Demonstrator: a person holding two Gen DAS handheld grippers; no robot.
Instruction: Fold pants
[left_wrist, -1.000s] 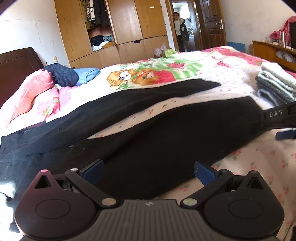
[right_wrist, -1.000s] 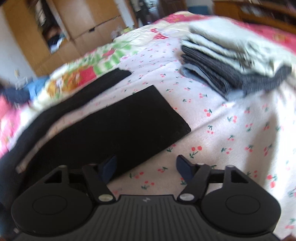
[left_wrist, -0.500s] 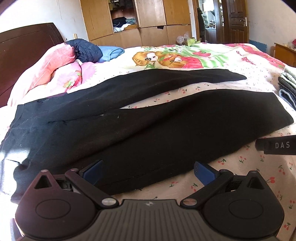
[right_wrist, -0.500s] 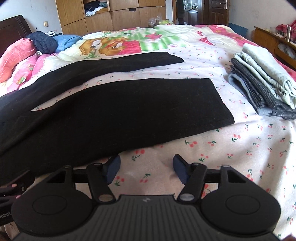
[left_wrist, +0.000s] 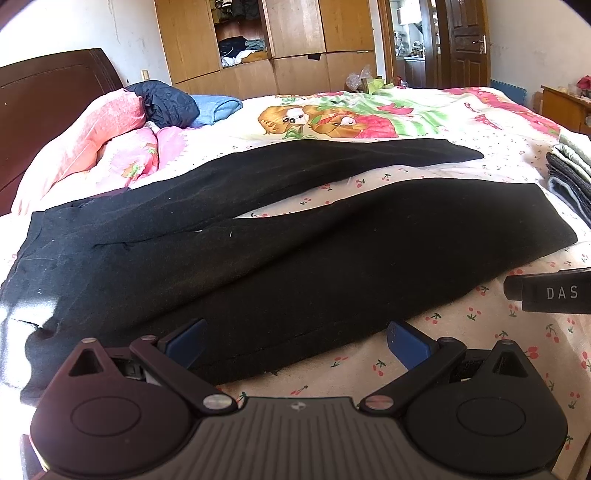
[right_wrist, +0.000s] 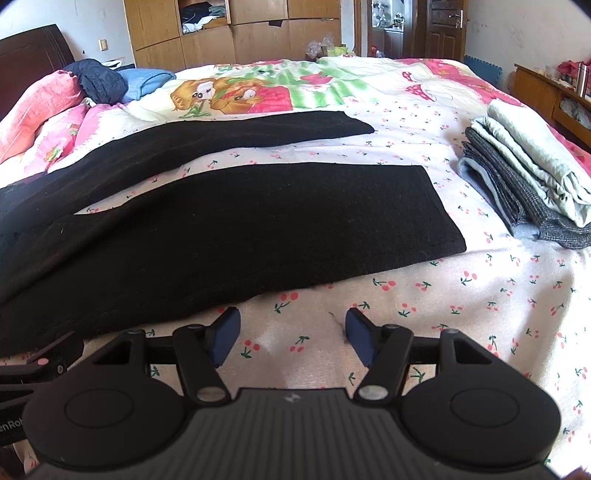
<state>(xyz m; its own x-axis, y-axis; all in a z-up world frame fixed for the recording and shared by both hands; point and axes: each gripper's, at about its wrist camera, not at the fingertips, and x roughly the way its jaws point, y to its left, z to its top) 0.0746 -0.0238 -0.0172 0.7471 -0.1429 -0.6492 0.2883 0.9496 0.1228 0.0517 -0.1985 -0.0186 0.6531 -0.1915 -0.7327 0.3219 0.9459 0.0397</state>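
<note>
Black pants (left_wrist: 295, 258) lie flat on the bed, waist at the left, both legs spread apart and running to the right. They also show in the right wrist view (right_wrist: 240, 221). My left gripper (left_wrist: 295, 338) is open and empty, hovering over the near edge of the near leg. My right gripper (right_wrist: 291, 334) is open and empty over the cherry-print sheet (right_wrist: 480, 295), just in front of the near leg's lower edge. The right gripper's body shows at the right edge of the left wrist view (left_wrist: 550, 293).
A stack of folded clothes (right_wrist: 524, 177) lies on the bed at the right. Pink pillows (left_wrist: 99, 140), a dark jacket (left_wrist: 166, 105) and a blue garment (left_wrist: 216, 107) lie at the headboard end. A wooden wardrobe (left_wrist: 280, 44) stands behind the bed.
Both grippers have pulled back and steadied, so more of the pants shows. The view has swung toward the headboard. Both stay open and empty.
</note>
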